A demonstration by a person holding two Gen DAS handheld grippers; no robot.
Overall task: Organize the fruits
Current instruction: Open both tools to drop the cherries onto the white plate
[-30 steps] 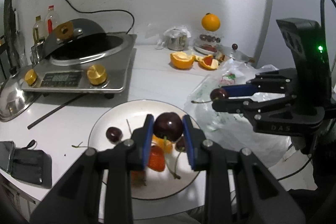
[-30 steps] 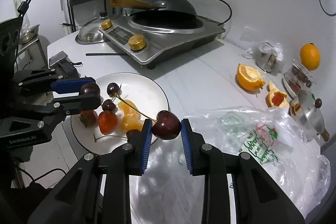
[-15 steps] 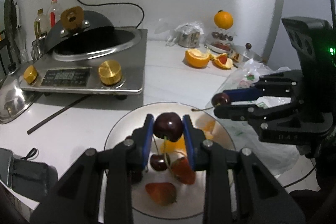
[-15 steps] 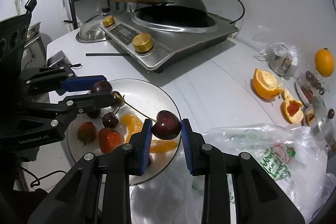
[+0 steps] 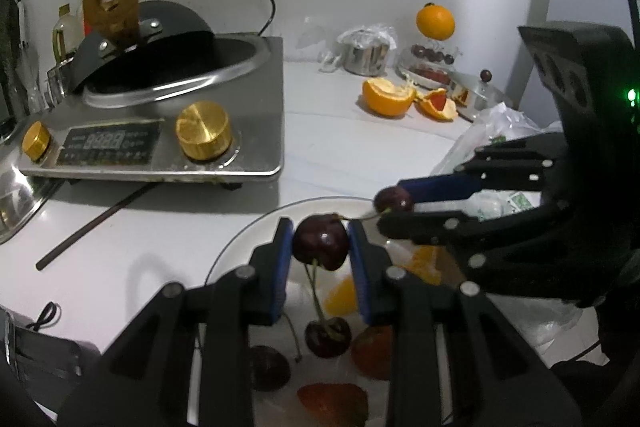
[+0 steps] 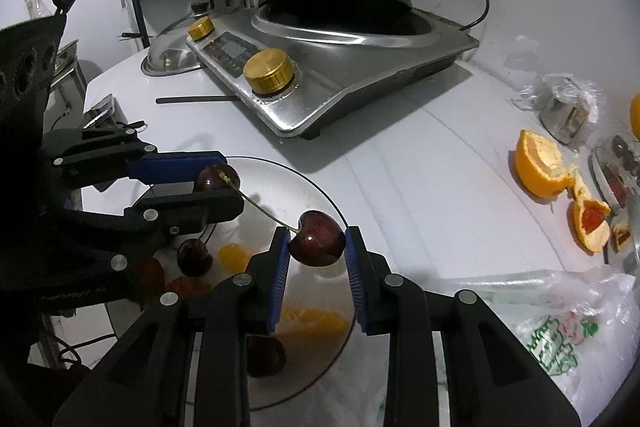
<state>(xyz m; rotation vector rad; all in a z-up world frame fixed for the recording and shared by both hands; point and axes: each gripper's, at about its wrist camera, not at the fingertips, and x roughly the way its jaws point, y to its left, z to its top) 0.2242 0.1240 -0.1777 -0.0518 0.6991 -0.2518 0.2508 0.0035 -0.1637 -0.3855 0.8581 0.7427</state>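
Two matte black plastic two-finger grippers: left gripper (image 5: 320, 247) and right gripper (image 6: 316, 247). Angular linkage arms dotted with round silver screws (image 5: 245, 271). Flat ribbed blue pads (image 6: 280, 279) lining each fingertip. Boxy black camera housing (image 5: 576, 67) with round holes and a small green light (image 5: 631, 95).

The left wrist view looks forward and downward along its own black fingers, close over the round glass plate (image 5: 240, 247) near the front edge of the white table (image 5: 340, 155), facing the steel induction cooker (image 5: 256, 99) and the back wall. The right wrist view looks more steeply down over the same plate (image 6: 320, 187) from the other side, facing the cooker (image 6: 360, 67) towards the table's far left corner. Both share the plate, the cooker, the peeled orange halves (image 5: 386, 101) (image 6: 538, 167), and each sees the other gripper.
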